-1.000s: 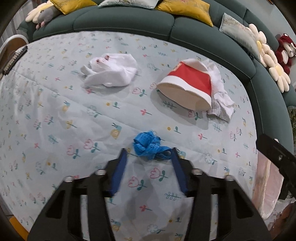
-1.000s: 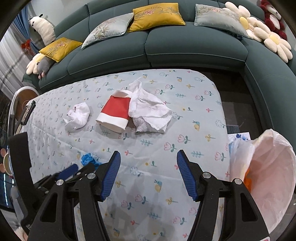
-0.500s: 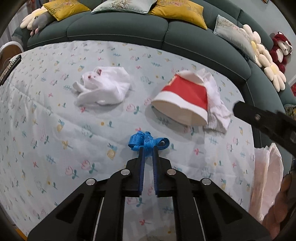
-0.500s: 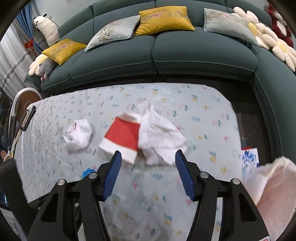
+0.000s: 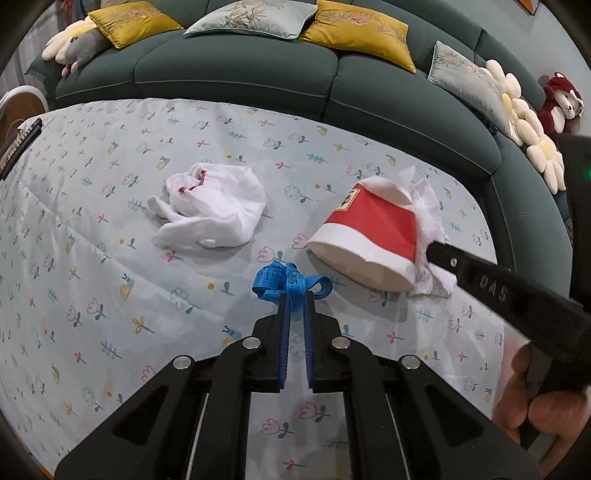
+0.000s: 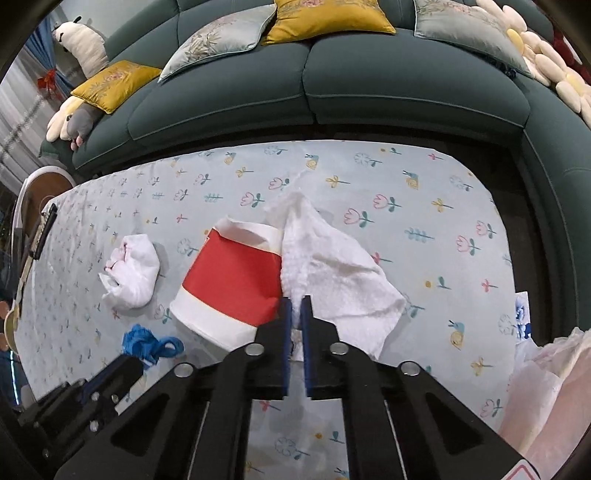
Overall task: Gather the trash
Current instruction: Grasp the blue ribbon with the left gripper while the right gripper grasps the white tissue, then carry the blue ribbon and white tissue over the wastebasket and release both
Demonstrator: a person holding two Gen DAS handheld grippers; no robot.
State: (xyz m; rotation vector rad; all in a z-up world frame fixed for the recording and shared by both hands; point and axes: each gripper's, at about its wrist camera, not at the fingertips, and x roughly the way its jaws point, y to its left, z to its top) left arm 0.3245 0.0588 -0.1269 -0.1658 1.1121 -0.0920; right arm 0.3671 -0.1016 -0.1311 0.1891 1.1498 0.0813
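Two soft scraps pinched — blue tape, quilted tissue.

The bench cloth is pale blue-grey, printed with small pink tulips, yellow flowers, teal sprigs and snails. On it lie a bright blue measuring tape (dark numerals along it), a paper cup in red with white bands, a white paper towel and a white crumpled tissue with red flecks. The sofa is dark green, carrying mustard-yellow cushions and grey-green embroidered ones. A plastic bag is pale pink.
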